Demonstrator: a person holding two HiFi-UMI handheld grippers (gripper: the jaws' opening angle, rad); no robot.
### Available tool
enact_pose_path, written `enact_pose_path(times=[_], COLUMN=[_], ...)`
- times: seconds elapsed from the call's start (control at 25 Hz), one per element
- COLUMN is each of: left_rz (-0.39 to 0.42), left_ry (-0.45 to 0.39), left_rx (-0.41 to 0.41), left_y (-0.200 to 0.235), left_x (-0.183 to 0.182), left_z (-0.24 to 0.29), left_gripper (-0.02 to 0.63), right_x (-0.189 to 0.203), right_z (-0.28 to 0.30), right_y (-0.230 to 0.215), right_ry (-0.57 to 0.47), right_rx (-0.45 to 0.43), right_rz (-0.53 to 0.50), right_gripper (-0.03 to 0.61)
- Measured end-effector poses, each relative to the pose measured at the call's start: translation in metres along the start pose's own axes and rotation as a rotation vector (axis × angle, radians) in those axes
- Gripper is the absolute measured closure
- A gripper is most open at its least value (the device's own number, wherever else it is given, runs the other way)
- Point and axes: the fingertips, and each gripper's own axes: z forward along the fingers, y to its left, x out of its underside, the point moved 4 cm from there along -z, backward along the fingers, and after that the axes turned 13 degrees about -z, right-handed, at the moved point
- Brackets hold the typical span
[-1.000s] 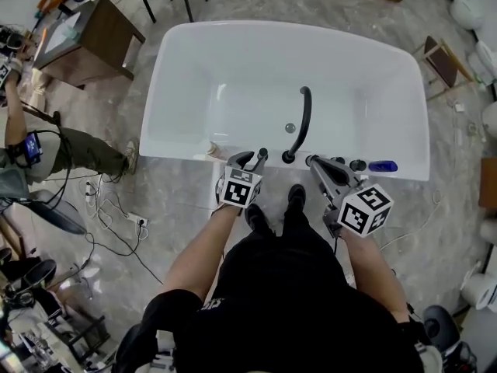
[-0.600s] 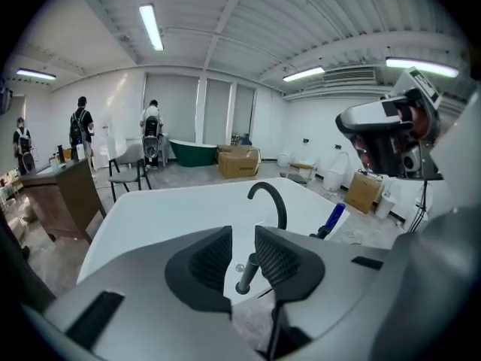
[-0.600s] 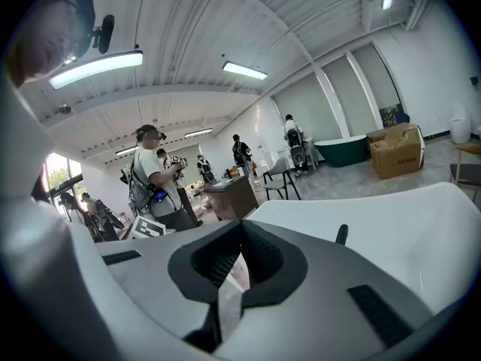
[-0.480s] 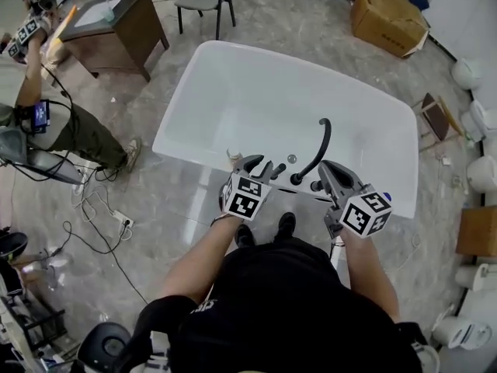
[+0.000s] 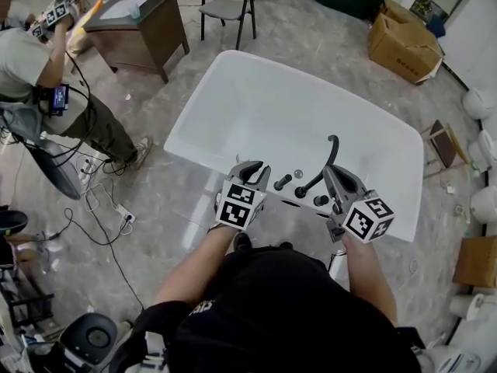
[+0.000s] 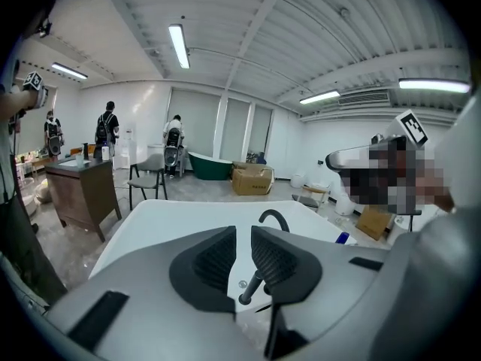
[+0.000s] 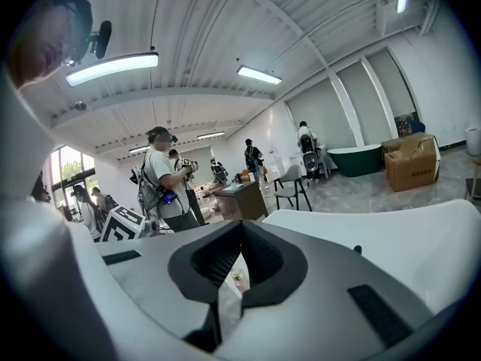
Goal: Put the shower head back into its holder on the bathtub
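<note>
The white bathtub (image 5: 233, 92) lies in front of me, with a curved black faucet spout (image 5: 331, 148) and black knobs on its near rim. A short black shower-head handle (image 5: 283, 181) stands slanted on that rim, left of the spout; it also shows far beyond my left jaws (image 6: 252, 284). My left gripper (image 5: 256, 168) hovers above the rim just left of the handle. Its jaws are closing to a narrow gap (image 6: 242, 247) and nothing is between them. My right gripper (image 5: 332, 174) hangs over the knobs with its tips together (image 7: 240, 230), holding nothing.
A person (image 5: 39, 68) with grippers stands at the left, beside a brown desk (image 5: 136, 22) and a grey chair (image 5: 229, 6). Cables (image 5: 101, 200) trail on the floor left of the tub. Cardboard boxes (image 5: 404, 41) sit at the far right. A small blue item (image 6: 342, 238) lies on the rim.
Both grippers have lifted up and away from the tub's near rim. The left jaws have narrowed from wide to a slim gap. The head view has tilted up to show more of the room.
</note>
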Motion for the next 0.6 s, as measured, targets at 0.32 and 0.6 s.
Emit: enact_pose_path(times=[0.32, 0.6], left_rz=[-0.034, 0.005], left_ry=[-0.098, -0.133], left_rx=[-0.065, -0.089], left_y=[-0.039, -0.061], left_x=[-0.037, -0.062], left_z=[-0.007, -0.006], left_gripper=[0.545, 0.549], right_x=[-0.015, -0.028], right_z=[-0.041, -0.076], right_y=[-0.045, -0.089], right_ry=[-0.044, -0.126], right_rx=[-0.035, 0.021], right_rz=[-0.042, -0.079], right_gripper=[0.565, 0.565])
